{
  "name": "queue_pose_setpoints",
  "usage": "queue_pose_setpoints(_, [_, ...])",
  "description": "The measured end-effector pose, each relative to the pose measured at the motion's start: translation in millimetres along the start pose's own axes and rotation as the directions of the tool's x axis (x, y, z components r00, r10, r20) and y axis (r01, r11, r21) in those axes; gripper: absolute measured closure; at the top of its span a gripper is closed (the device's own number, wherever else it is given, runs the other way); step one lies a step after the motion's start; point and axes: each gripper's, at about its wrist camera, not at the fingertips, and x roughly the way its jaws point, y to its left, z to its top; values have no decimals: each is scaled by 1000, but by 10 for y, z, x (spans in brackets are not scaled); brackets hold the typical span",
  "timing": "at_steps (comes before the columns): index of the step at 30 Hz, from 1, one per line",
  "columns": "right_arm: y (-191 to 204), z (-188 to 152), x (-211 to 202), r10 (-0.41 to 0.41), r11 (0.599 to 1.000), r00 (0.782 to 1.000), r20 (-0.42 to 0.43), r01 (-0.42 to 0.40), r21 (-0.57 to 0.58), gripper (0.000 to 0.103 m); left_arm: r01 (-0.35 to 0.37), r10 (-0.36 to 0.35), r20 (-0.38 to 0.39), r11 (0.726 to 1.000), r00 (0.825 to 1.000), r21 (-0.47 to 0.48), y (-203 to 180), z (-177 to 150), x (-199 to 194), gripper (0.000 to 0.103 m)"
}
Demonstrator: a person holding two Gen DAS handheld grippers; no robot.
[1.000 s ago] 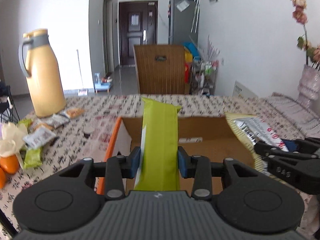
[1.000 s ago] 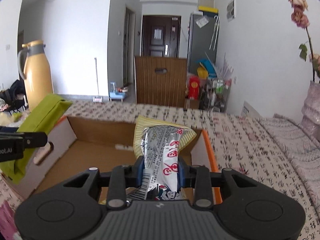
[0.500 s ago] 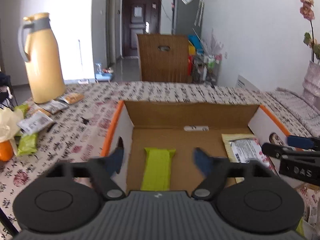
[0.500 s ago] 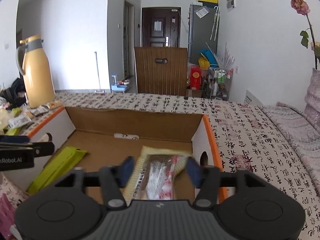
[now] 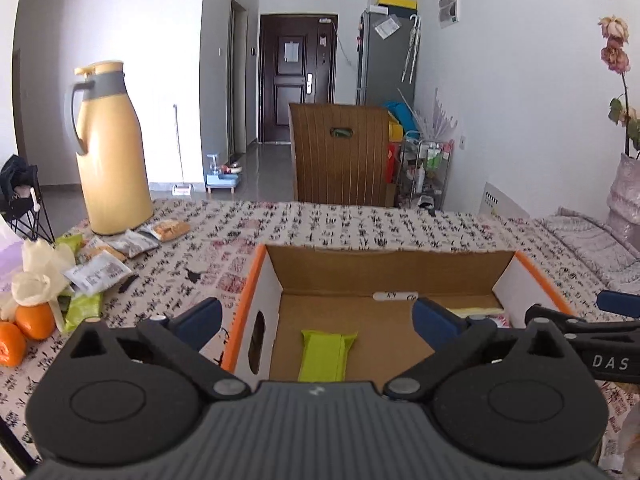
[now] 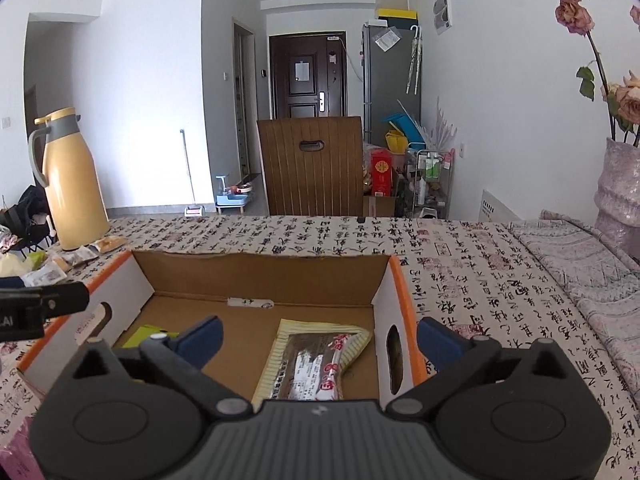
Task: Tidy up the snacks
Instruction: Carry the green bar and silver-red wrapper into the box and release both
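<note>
Left wrist view: the left gripper (image 5: 316, 316) had just been opening; its jaws stood wide and empty above the cardboard box (image 5: 390, 270). The green snack bar (image 5: 325, 354) lay flat on the box floor, left of centre.

Right wrist view: the right gripper (image 6: 318, 338) had likewise just opened, jaws wide, holding nothing. The silver snack packet (image 6: 314, 360) lay in the box's right part, near its wall, on the patterned tabletop (image 6: 480, 280).

one cardboard box (image 6: 264, 276), two snack packets inside it, one yellow flask (image 5: 110, 152), two oranges (image 5: 24, 330).
</note>
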Motion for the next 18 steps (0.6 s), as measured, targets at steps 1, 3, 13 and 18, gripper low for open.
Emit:
queue_pose_setpoints(1, [3, 14, -30, 2, 1000, 1000, 5, -2, 1, 0, 0, 0, 6, 1000, 1000, 1, -4, 18, -44, 0])
queue_pose_setpoints(3, [12, 38, -99, 10, 1000, 1000, 10, -10, 8, 0, 2, -2, 16, 1000, 1000, 4, -11, 45, -126, 0])
queue_pose_setpoints(13, [32, -68, -612, 6, 1000, 999, 42, -6, -4, 0, 4, -4, 54, 1000, 999, 11, 47, 20, -595, 0])
queue_pose_setpoints(18, [16, -175, -882, 1, 1000, 998, 56, -1, -2, 0, 10, -10, 64, 1000, 998, 7, 89, -66, -827, 0])
